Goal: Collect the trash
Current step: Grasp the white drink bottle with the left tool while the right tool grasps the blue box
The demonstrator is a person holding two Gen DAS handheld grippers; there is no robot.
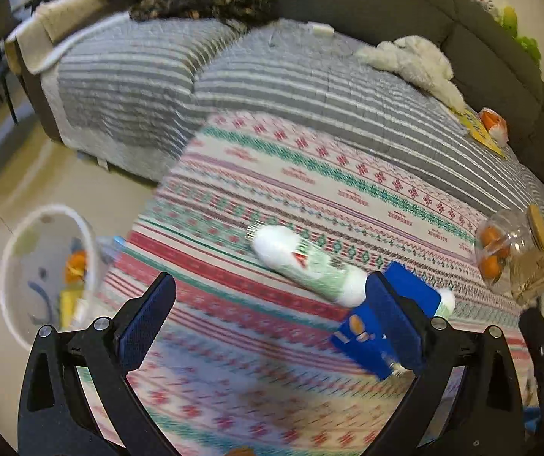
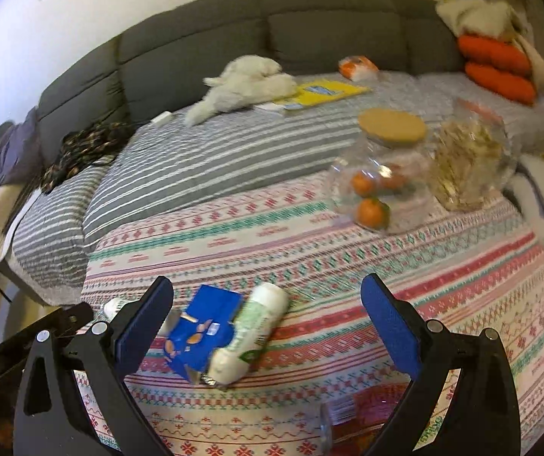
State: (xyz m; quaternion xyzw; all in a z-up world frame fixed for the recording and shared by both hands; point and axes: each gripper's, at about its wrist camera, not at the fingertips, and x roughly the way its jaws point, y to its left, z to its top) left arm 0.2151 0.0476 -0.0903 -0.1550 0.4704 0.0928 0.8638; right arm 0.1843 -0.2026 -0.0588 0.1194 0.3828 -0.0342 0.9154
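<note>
Partly done, by the look of it: a white bin (image 1: 49,273) on the floor left of the table, already holding an orange scrap and something yellow. Still out on the patterned tablecloth (image 2: 386,266): a blue snack box (image 2: 200,330) and a white-and-green tube (image 2: 251,332), lying touching each other near the cloth's front left part, plus a small white piece (image 2: 114,307) just beyond the box, too blurred to identify. Left gripper (image 1: 268,296) spread wide, holding nothing, hovering above the cloth with the tube between and beyond its fingertips and the box partly hidden behind its right finger. Right gripper (image 2: 266,300) likewise wide and empty, box and tube lying between its fingers, nearer the left one. At the bottom edge of the right view, a red wrapper (image 2: 367,404) with something clear beside it, probably trash as well, though unclear. Farther back, a clear jar (image 2: 380,186) with oranges under a cork lid and a second clear container (image 2: 469,167) of pale snacks, likely to stay. On the striped blanket (image 2: 211,159) behind, a white plush toy (image 2: 245,85) and a yellow book (image 2: 321,93), not obviously trash. Left to do, as a judgement: at least box, tube and wrapper into the bin.
</note>
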